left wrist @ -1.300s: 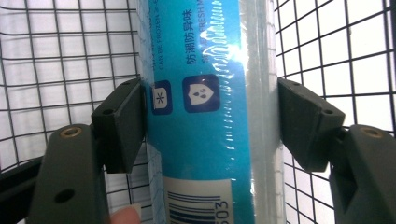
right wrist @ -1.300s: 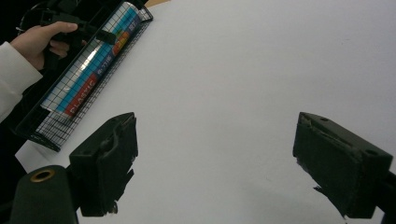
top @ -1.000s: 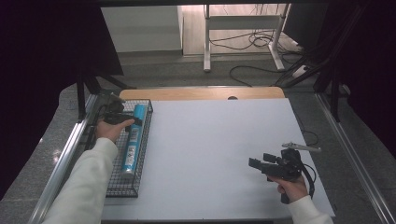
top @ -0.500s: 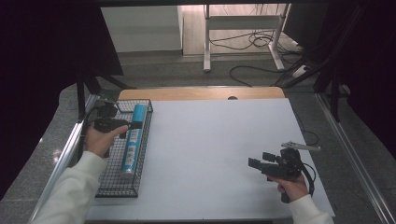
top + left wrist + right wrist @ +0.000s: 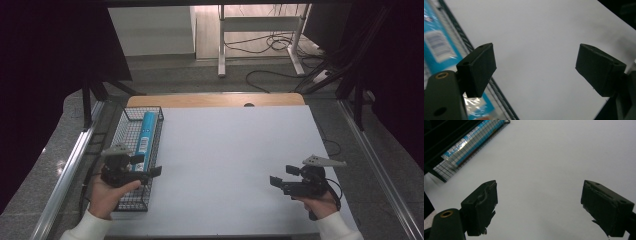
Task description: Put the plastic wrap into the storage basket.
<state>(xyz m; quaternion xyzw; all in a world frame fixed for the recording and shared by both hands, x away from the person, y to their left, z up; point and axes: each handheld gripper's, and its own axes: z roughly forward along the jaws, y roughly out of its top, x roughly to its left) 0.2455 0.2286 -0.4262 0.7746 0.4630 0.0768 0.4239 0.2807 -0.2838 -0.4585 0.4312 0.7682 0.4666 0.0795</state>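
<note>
Jaws of the left gripper point(image 5: 156, 171) stand apart with nothing between them, having just been closing a little, above the near end of the wire basket point(image 5: 131, 200) at nine o'clock. Blue tube point(image 5: 145, 134) lies inside it. Right gripper point(image 5: 274, 182), at four o'clock, gapes wide and empty over the white table point(image 5: 235, 160).

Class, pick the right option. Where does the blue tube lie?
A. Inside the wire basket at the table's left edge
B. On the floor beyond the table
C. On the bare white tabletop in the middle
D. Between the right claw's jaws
A: the high view shows the blue tube lying inside the wire basket, apart from both claws.
</note>
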